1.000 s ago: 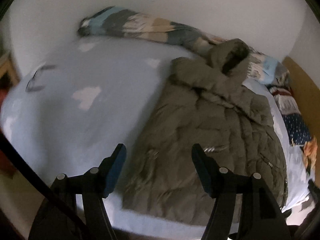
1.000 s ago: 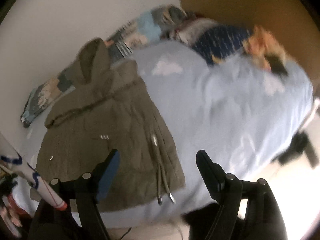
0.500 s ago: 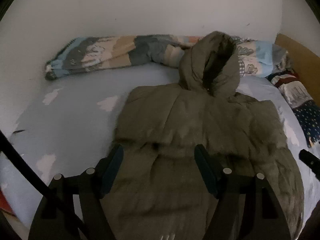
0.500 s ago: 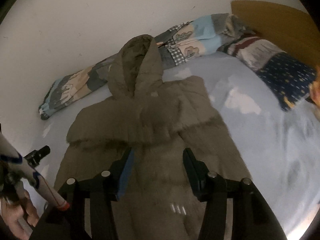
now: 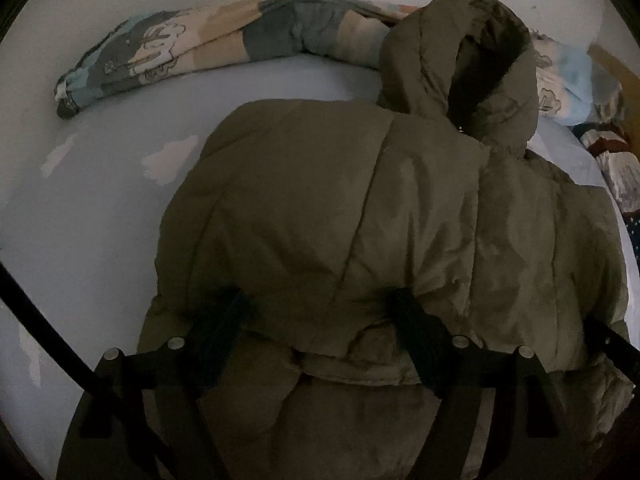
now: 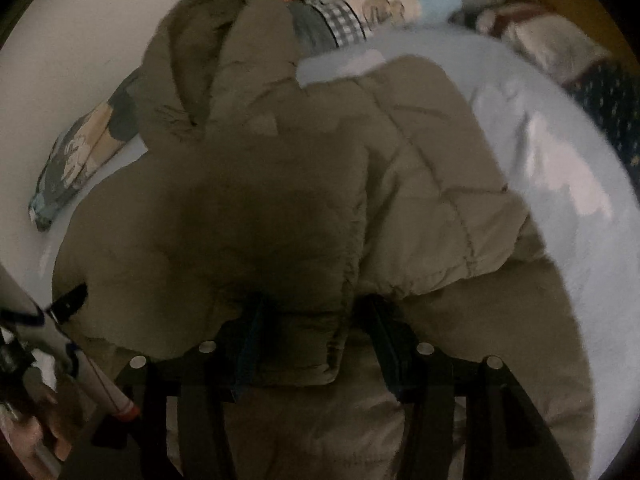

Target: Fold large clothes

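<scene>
Pale blue bedding with white cloud shapes covers the bed (image 5: 120, 216), which stands against a white wall. An olive puffer jacket (image 5: 360, 220) lies on the bed with its hood (image 5: 460, 60) toward the wall, and its lower part is folded up over its upper body. Behind the hood a rolled patchwork quilt (image 5: 208, 48) with cartoon prints runs along the wall. No brand, label or readable writing shows anywhere.

A second ago both cameras stood farther back: the jacket lay smaller in view, off to one side, with much open bedding around it. Now it fills both views, and the folded edge sits right at the fingertips.

The left claw (image 5: 320, 320) has its jaws spread and opening, and the folded edge of the jacket lies between its fingers; whether the pads press the cloth I cannot tell. The right claw (image 6: 316, 328) is narrower and also opening, with a corner of the folded layer hanging between its fingers; its grip I cannot tell either. In the right view, a hand (image 6: 44, 428) shows at the lower left beside the jacket.
</scene>
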